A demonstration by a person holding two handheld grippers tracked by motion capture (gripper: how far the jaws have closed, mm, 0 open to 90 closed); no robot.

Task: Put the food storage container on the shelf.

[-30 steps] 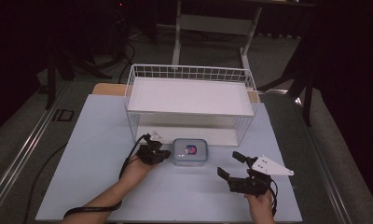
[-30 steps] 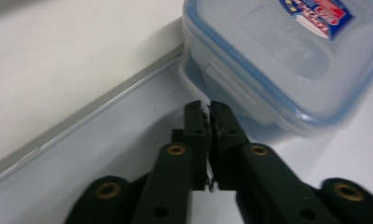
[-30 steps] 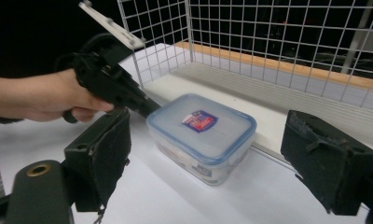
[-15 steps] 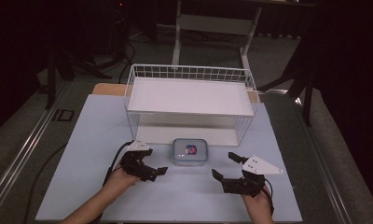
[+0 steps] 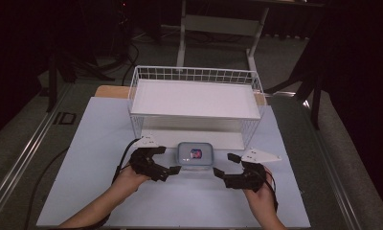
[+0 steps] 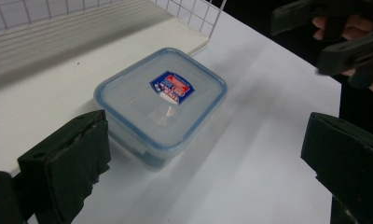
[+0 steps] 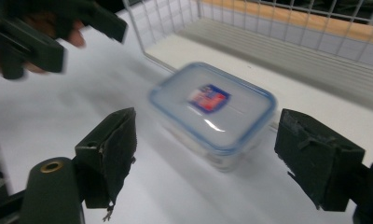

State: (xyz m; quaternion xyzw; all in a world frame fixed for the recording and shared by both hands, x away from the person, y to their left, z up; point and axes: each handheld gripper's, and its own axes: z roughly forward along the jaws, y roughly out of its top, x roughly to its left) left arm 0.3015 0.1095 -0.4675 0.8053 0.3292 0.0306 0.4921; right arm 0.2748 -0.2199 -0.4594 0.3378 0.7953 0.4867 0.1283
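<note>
Container (image 5: 195,154) sits on the desk (image 5: 98,143), lid on, just in front of the wire basket (image 5: 196,98). High view: left tongs (image 5: 163,160) and right tongs (image 5: 221,166) flank it, both apart from it, a hand behind each.

Left gripper view: jaws stand wide with nothing gripped; container lies ahead, nearer the left-hand pad (image 6: 70,161). Shift sideways so its corner sits midway before closing.

Right gripper view: jaws wide, having just narrowed a little, with nothing pressed between them; container (image 7: 212,114) ahead and blurred. Judgement: bring 1 pair of tongs in low, square to 2 opposite walls, below the blue lid rim, and close slowly so the box does not skid towards the basket.
</note>
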